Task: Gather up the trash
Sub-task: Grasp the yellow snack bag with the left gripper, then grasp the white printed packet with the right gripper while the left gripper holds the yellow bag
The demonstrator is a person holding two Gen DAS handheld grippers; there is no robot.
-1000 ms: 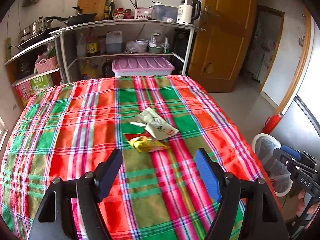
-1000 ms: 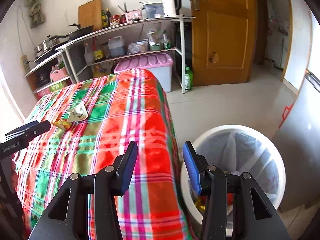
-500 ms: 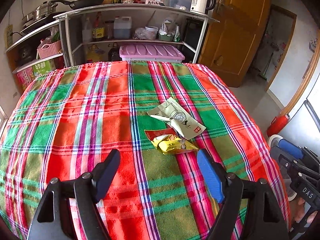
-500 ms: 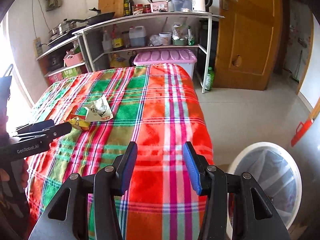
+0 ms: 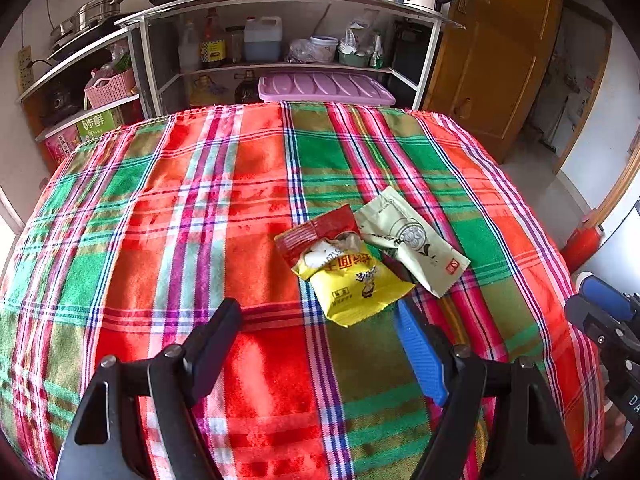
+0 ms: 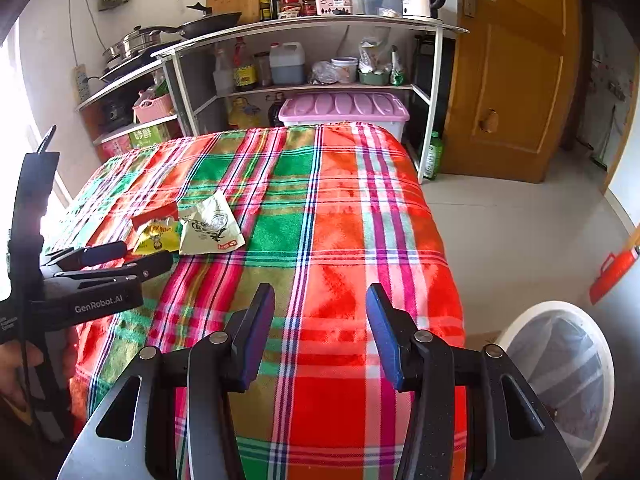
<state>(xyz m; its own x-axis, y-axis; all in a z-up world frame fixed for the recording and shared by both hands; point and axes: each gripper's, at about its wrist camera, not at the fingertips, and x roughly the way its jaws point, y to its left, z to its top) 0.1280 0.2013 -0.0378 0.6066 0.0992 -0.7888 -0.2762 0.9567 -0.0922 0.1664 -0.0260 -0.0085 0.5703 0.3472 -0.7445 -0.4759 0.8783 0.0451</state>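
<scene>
Two empty snack wrappers lie on the plaid-covered table (image 5: 160, 240): a yellow and red packet (image 5: 352, 284) and, touching it on the right, a pale green packet (image 5: 412, 244). My left gripper (image 5: 320, 320) hovers open just short of the yellow packet, its blue right finger (image 5: 416, 352) near that packet's corner; nothing is between the fingers. In the right wrist view the same yellow packet (image 6: 156, 236) and pale green packet (image 6: 210, 226) lie mid-left, with the left gripper (image 6: 116, 260) beside them. My right gripper (image 6: 320, 312) stands open over the table's near right part, empty.
A white bin with a clear liner (image 6: 560, 368) stands on the floor right of the table. Behind the table are a metal shelf rack (image 5: 280, 4) with pans, bottles and a kettle, a pink-lidded box (image 5: 324, 88), and a wooden door (image 6: 516, 68).
My left gripper has moved forward and lower toward the wrappers, which now look much larger and closer. The right gripper has swung left from over the bin to over the table.
</scene>
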